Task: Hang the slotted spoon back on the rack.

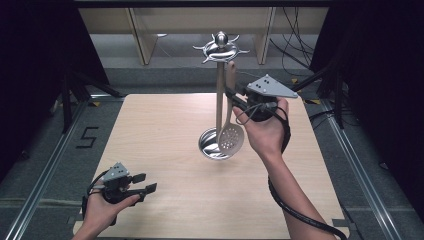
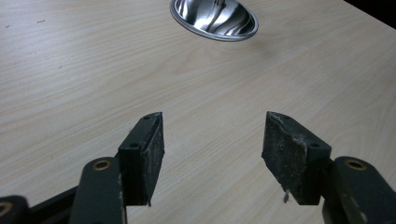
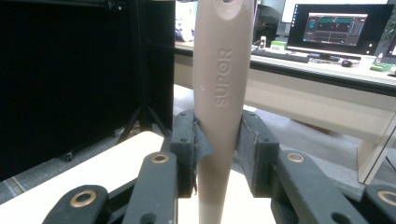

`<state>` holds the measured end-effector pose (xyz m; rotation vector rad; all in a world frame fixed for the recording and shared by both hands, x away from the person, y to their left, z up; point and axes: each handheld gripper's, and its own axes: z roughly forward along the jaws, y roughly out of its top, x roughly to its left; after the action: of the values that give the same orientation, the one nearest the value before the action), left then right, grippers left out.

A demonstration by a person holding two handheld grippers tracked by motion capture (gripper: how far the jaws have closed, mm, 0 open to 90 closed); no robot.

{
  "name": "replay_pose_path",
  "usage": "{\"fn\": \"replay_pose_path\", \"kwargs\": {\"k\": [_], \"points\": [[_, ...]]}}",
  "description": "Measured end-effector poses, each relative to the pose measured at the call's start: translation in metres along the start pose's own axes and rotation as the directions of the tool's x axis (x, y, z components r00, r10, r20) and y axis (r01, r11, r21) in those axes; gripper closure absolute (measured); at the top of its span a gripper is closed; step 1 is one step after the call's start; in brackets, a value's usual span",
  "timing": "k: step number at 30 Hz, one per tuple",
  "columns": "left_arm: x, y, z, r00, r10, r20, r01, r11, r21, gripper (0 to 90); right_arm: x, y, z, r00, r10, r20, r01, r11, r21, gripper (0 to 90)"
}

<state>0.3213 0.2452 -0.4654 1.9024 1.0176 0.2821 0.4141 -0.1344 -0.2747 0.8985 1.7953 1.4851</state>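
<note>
1. Jaws of our right gripper [image 1: 231,93] were clamped on the beige handle of the slotted spoon [image 1: 231,136], one pad on each side, as our right gripper view showed [image 3: 218,154].
2. That handle carried the raised word SUPOR and stood nearly upright between the pads [image 3: 187,154].
3. We saw the slotted spoon hanging just beside the pole of the utensil stand [image 1: 219,95], its perforated bowl low down and overlapping the stand's round steel base in the high view; we could not tell whether it touched the base.
4. Whether the spoon's top end was hooked on the stand's crown of hooks we could not tell; it reached up to just beneath that crown.
5. Our right hand [image 1: 265,131] held its gripper to the right of the stand, level with the upper half of the pole.
6. Our left gripper [image 1: 145,183] sat well apart from the stand, near the table's [image 1: 165,125] front left corner, low over the wood.
7. Its jaws stood wide apart with nothing between them; bare wood showed through the gap [image 2: 212,154].
8. The stand's steel base [image 2: 214,19] lay well ahead of those pads [image 2: 144,154], in the left gripper view.
</note>
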Motion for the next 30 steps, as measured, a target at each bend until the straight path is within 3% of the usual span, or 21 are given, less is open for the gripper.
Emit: {"fn": "replay_pose_path", "kwargs": {"k": [5, 16, 18, 26, 30], "points": [[-0.0001, 0.0000, 0.0000, 1.0000, 0.000, 0.000, 0.000, 1.0000, 0.000, 38.0, -0.0012, 0.0007, 0.0020, 0.9999, -0.012, 0.000, 0.012, 1.000, -0.001, 69.9], [-0.0002, 0.0000, 0.0000, 1.0000, 0.000, 0.000, 0.000, 1.0000, 0.000, 38.0, 0.0006, 0.0017, 0.0055, 1.0000, 0.007, 0.000, -0.007, 1.000, 0.013, 69.9], [-0.0003, 0.0001, 0.0000, 1.0000, 0.000, 0.001, 0.000, 1.0000, 0.000, 38.0, -0.0004, 0.0019, 0.0068, 0.9999, -0.014, 0.007, 0.014, 1.000, 0.006, 69.9], [-0.0006, 0.0000, 0.0004, 1.0000, -0.001, 0.002, 0.001, 1.0000, -0.002, 38.0, 0.0019, 0.0032, 0.0080, 0.9999, 0.011, 0.004, -0.011, 1.000, 0.024, 69.7], [-0.0006, 0.0000, 0.0003, 1.0000, -0.002, 0.002, 0.002, 1.0000, -0.002, 38.0, 0.0014, 0.0035, 0.0094, 0.9999, -0.008, 0.010, 0.008, 1.000, 0.023, 69.2]]}}
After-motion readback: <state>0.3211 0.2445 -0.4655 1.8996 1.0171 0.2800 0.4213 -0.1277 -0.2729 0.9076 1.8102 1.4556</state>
